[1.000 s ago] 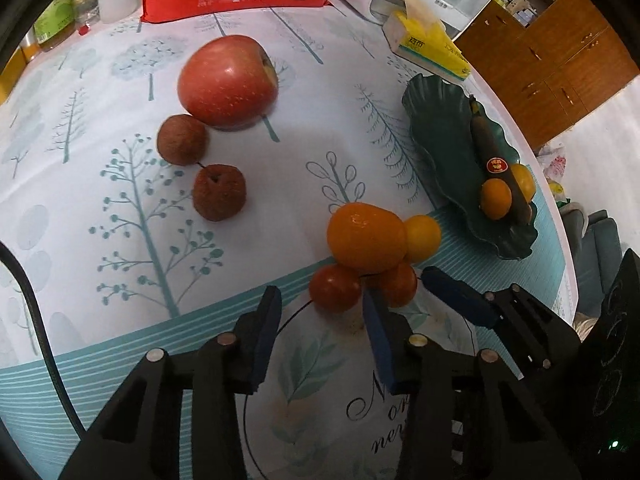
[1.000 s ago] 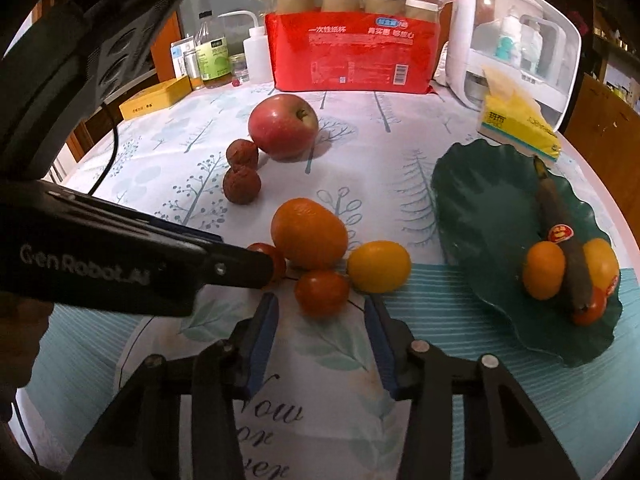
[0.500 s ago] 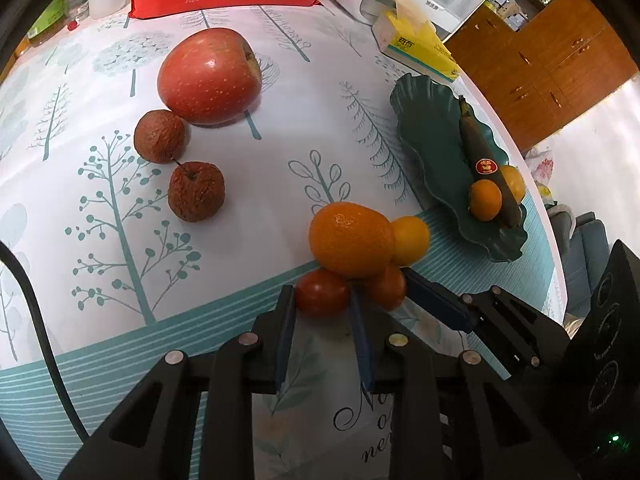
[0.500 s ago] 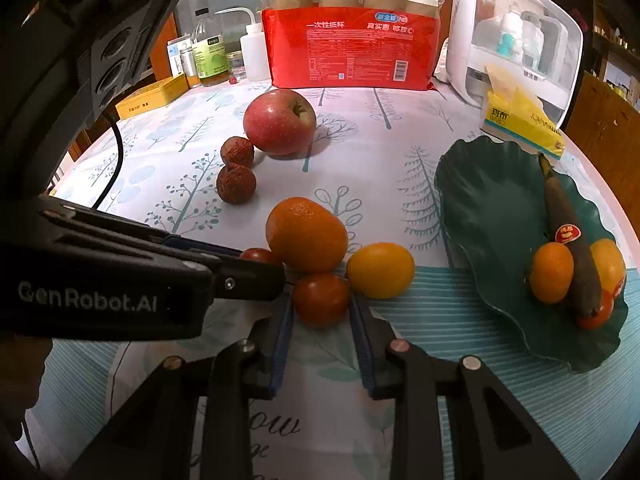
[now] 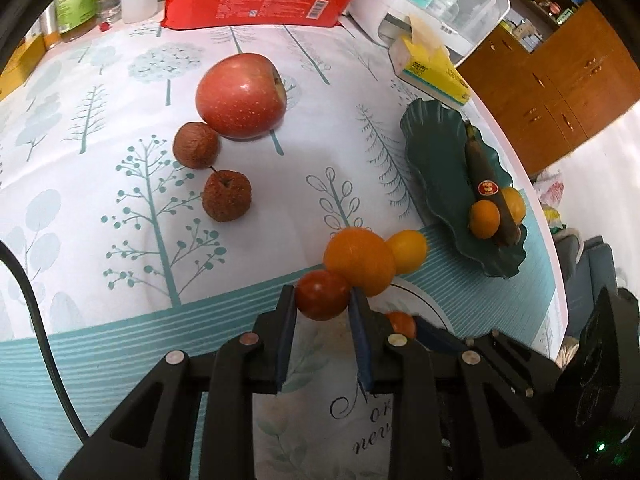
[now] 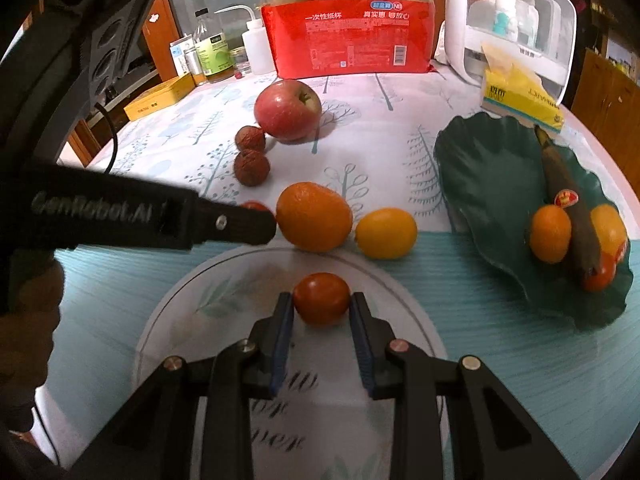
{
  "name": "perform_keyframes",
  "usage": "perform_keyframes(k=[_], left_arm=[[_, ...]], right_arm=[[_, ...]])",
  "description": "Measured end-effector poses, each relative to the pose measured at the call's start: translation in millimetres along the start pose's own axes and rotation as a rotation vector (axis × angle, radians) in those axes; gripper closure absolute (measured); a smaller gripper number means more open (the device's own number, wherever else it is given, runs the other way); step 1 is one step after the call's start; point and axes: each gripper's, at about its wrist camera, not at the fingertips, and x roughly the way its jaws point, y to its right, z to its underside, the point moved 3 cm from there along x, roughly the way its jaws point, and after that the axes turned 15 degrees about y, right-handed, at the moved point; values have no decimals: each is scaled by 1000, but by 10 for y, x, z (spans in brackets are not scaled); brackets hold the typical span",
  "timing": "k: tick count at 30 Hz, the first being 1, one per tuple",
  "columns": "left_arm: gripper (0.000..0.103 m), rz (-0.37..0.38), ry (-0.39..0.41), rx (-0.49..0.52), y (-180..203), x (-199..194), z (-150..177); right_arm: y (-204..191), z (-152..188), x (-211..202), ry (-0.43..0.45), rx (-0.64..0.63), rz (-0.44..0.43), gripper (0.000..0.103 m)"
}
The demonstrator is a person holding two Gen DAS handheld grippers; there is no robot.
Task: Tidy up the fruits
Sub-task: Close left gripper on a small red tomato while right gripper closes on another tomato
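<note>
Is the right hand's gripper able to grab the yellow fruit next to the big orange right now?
Probably not yet. The right gripper is already shut on a red tomato, so its jaws are full. The yellow fruit itself lies in the open just ahead, beside the big orange, nothing covering it.

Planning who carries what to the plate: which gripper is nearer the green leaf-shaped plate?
Right. The right gripper, shut on a tomato, sits beside the green plate; the left gripper, gripping another tomato, is beyond the orange.

Glossy apple [image 5: 241, 96], wrinkled matt fruit [image 5: 227, 196]
</note>
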Motion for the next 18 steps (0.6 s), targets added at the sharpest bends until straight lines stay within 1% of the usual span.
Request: perform_keyframes(k=[5, 11, 18], left_arm=[[78, -24, 13, -20, 57, -122, 33], [78, -46, 39, -41, 190, -298, 43], [78, -60, 95, -63, 491, -468, -33]], right_arm=[[-2, 72, -169, -13, 11, -28, 74], [51, 88, -389, -13, -4, -56, 74], [250, 0, -648, 12, -61, -75, 74]])
